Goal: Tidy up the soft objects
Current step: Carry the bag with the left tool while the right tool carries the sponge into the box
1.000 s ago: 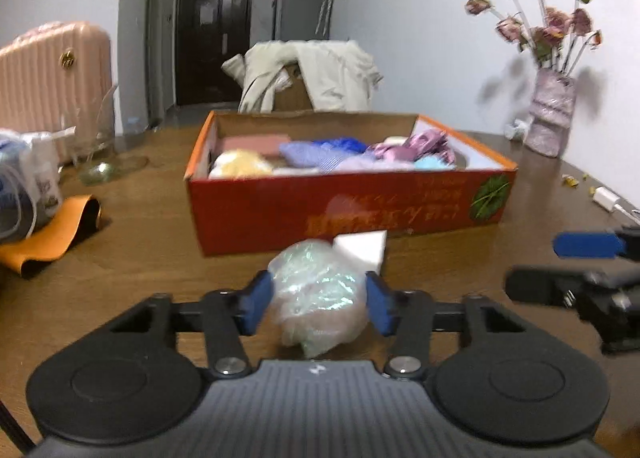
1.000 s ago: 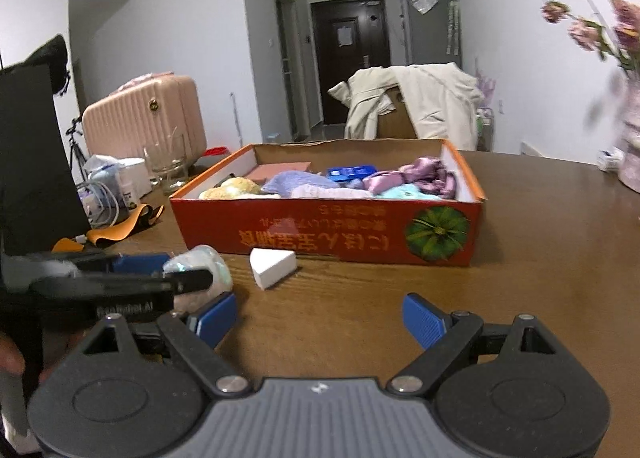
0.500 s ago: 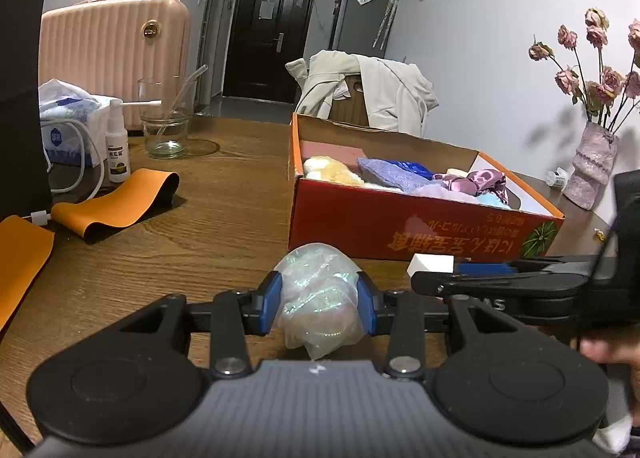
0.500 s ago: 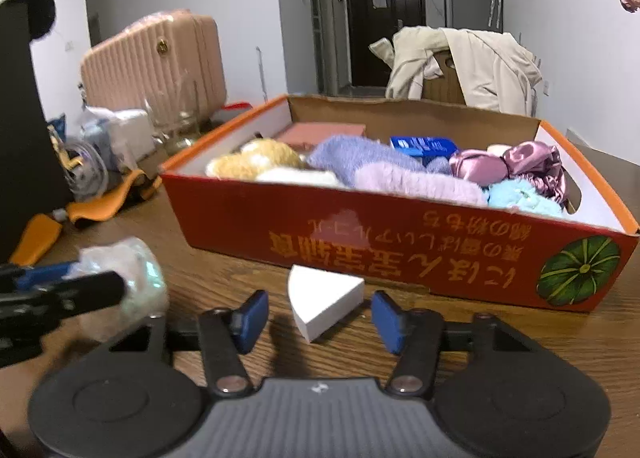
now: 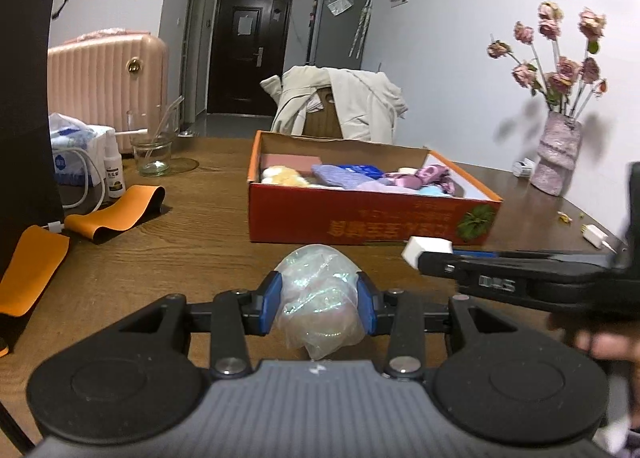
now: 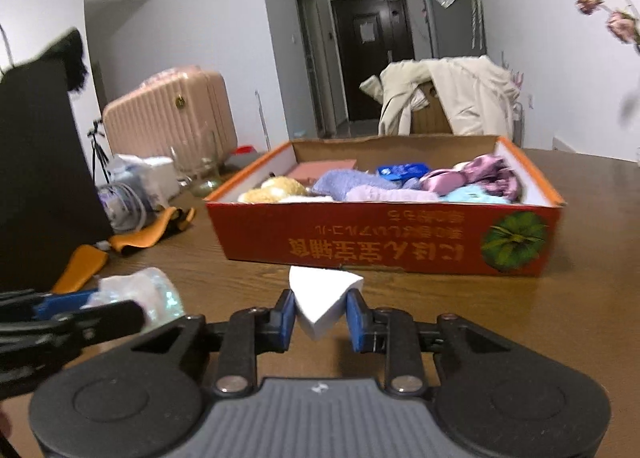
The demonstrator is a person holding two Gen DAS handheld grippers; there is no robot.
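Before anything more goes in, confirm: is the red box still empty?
No: the red box already holds several soft items, among them a purple cloth and a yellow plush piece.

ahead: red box (image 6: 384, 242) blocks | left: bare table (image 5: 192, 258) open | beyond: orange strap (image 5: 116, 213)

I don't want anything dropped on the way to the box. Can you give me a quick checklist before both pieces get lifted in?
1. Left gripper squeezing the plastic-wrapped bundle: ok.
2. Right gripper closing on the white wedge sponge, fingers at its sides: ok.
3. Sponge lifted off the table: cannot tell.
4. Open red box directly ahead: ok.
5. Free space in box: cannot tell.
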